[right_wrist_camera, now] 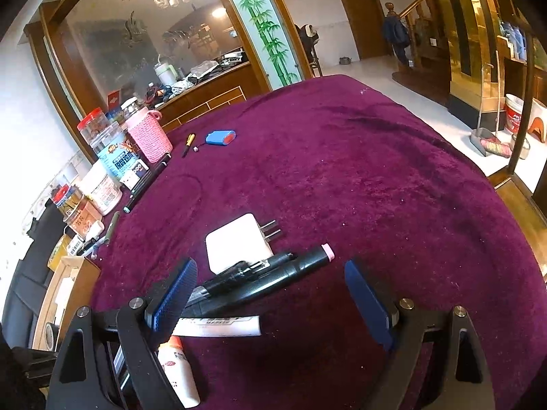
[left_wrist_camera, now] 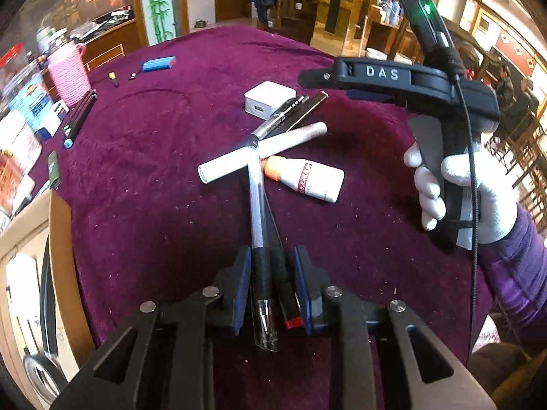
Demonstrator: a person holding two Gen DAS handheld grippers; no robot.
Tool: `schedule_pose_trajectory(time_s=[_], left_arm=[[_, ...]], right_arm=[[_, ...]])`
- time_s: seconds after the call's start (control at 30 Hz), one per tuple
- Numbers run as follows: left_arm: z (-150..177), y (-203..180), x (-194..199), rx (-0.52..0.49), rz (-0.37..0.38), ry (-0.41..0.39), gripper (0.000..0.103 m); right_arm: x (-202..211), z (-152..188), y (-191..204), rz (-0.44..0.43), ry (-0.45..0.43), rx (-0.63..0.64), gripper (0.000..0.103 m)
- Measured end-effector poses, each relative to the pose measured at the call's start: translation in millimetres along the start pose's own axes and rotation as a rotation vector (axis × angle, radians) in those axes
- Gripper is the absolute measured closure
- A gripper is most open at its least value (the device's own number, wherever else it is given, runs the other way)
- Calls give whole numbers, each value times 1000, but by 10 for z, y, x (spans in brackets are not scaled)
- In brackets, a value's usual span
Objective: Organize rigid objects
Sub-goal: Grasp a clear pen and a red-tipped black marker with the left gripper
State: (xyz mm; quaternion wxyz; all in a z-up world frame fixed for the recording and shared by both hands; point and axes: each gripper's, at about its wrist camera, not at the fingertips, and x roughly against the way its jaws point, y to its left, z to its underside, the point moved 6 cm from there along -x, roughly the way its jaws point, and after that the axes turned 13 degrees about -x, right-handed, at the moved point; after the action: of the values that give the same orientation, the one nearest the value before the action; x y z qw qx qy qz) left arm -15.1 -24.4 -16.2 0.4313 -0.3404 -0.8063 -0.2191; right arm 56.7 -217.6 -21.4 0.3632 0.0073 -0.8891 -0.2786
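A: Surface entry: a round table under a plum velvet cloth (right_wrist_camera: pixel 342 171) is standing in a wood-panelled room, with a glazed cabinet and a staircase showing behind it. What is sitting along the left edge?

B: Jars and tins are crowding that edge, with a pink knitted holder (right_wrist_camera: pixel 150 136) among them; just inside it, a blue battery pack (right_wrist_camera: pixel 220 137) and a small yellow-handled screwdriver (right_wrist_camera: pixel 188 143) are lying apart from the rest.

A: And toward the middle of the cloth?

B: The main heap is lying there: a white charger (right_wrist_camera: pixel 236 242), touching a black marker with a pink end (right_wrist_camera: pixel 273 276), a long white tube (left_wrist_camera: pixel 261 152) and a small white bottle with an orange cap (left_wrist_camera: pixel 307 177). All are looking light, stiff and smooth, so likely to roll or slip.

A: Left gripper (left_wrist_camera: pixel 271 287)?

B: It is pinching two pens together between nearly closed pads: a clear pen with a black grip sleeve (left_wrist_camera: pixel 256 212) and a black pen with a red end (left_wrist_camera: pixel 287 294). The clear pen's far end is reaching over the white tube. The rubber sleeve is probably the surest hold.

A: Right gripper (right_wrist_camera: pixel 273 294)?

B: It is hovering over the heap, spread wide and holding nothing, with the black marker lying between its pads. Taking that marker across mid-barrel seems best.
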Motion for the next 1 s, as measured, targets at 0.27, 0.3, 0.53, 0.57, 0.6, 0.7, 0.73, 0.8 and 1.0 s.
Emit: schedule_pose_trajectory(time_s=[0.27,0.3,0.53,0.57,0.6,0.7,0.73,0.8,1.0], left_arm=[[100,158,44,105,-11,-4,84],[115,168,32,111,-9,-3,84],[21,183,-16,90,-33,-9,70],[-31,178,-62,67,-45,-5,69],[-61,178,-109,56,-50,2,69],[-172,194,-226,46,-26,-13,68],[-201,190,-252,48,-15,-13,68],[-224,123,-314,45,28,-8,81],[-110,-7,-257,5,54,10,87]], right_arm=[[-23,1,-24,-10,16,-22,12],[-22,1,-28,-13,18,-23,12],[-38,16,-22,-9,27,-22,12],[-40,19,-21,-8,28,-20,12],[-37,17,-23,-7,28,-19,12],[-36,16,-25,-8,27,-19,12],[-36,14,-25,-8,27,-20,12],[-39,13,-27,-8,27,-24,12],[-52,17,-24,-8,35,-23,12]])
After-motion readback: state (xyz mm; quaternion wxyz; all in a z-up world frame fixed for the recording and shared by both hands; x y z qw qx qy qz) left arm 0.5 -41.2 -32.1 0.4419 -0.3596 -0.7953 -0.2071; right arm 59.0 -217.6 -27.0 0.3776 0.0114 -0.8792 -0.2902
